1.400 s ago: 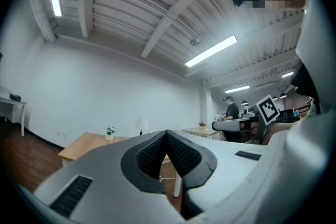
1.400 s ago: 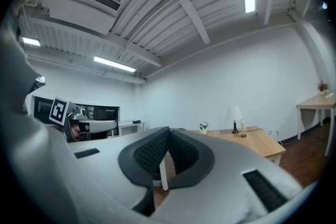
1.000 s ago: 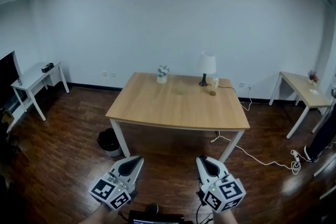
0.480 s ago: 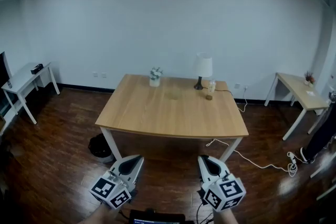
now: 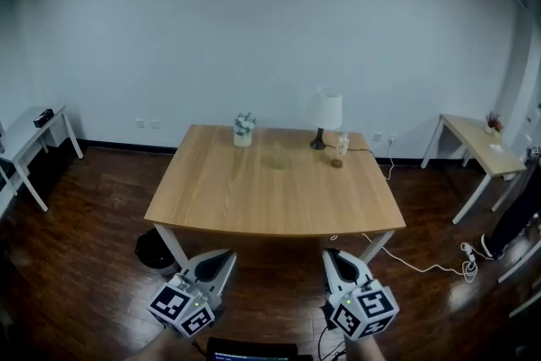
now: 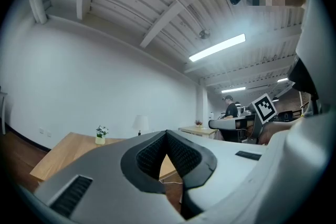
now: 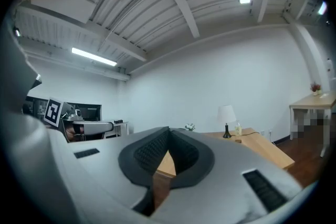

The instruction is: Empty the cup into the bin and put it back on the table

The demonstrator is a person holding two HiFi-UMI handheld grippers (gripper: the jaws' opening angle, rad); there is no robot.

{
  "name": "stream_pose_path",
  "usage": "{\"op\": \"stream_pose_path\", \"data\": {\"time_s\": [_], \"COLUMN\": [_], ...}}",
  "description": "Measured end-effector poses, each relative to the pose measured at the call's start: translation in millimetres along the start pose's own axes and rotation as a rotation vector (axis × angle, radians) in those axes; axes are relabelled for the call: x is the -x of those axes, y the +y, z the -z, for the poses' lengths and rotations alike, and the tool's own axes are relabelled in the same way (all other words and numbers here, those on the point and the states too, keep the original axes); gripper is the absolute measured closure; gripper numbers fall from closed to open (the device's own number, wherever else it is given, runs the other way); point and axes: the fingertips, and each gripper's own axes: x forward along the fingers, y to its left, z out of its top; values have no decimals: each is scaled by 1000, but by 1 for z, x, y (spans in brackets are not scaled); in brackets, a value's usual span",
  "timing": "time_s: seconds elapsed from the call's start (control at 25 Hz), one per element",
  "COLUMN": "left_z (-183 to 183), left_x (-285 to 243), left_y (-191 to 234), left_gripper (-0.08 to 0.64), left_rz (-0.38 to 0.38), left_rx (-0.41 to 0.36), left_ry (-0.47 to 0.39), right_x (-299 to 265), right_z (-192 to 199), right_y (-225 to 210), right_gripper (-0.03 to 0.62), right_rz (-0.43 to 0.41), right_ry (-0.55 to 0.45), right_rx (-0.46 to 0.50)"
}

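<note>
While both tools hung low at the near edge of the head view, above the dark wood floor [image 5: 84, 207] and short of the table [image 5: 270, 199], the contents stood as follows.

Left gripper [image 5: 221, 259]: jaws closed tip to tip, nothing between them; marker cube nearest the camera.

Right gripper [image 5: 336, 258]: jaws likewise pressed together and empty; held level with the left one, the two well apart from each other.

Table: light wooden top on white legs, set in the middle of the room before a plain white wall [image 5: 270, 30].

Cup [image 5: 342, 144]: clear, upright, on the far right part of the tabletop, just beside the lamp's base. What it contained was too small to tell.

Lamp [image 5: 326, 114]: white shade, dark stem, at the far edge of the tabletop.

Small brown item [image 5: 336, 162]: on the tabletop, just in front of the cup; its kind could not be made out.

Potted plant [image 5: 243, 129]: white pot, at the far edge, left of the lamp.

Bin [image 5: 155, 250]: dark, round, on the floor by the table's near left leg.

White cable [image 5: 414, 262]: trailed across the floor from under the table toward the right.

Side desk [image 5: 473, 141]: against the right wall.

White low table [image 5: 21, 131]: at the left edge.
</note>
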Motion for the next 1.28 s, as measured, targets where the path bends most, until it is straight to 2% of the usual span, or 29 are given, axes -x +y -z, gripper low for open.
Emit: {"op": "stream_pose_path", "data": {"time_s": [0.32, 0.68, 0.88, 1.28], "left_z": [-2, 15, 23, 29], "left_x": [-20, -45, -68, -132], "left_y": [52, 81, 94, 126], "left_gripper": [569, 569, 569, 569], "left_rz": [5, 19, 22, -34], "left_rx": [13, 40, 50, 30], "left_ry": [-7, 14, 24, 31], "right_x": [-50, -83, -105, -168], "right_z": [-1, 8, 9, 1], "right_y": [7, -5, -24, -75], "right_gripper": [592, 592, 592, 592], "right_rz": [0, 15, 17, -49], "right_ry": [23, 44, 51, 56], "right_rx": [28, 16, 0, -10]}}
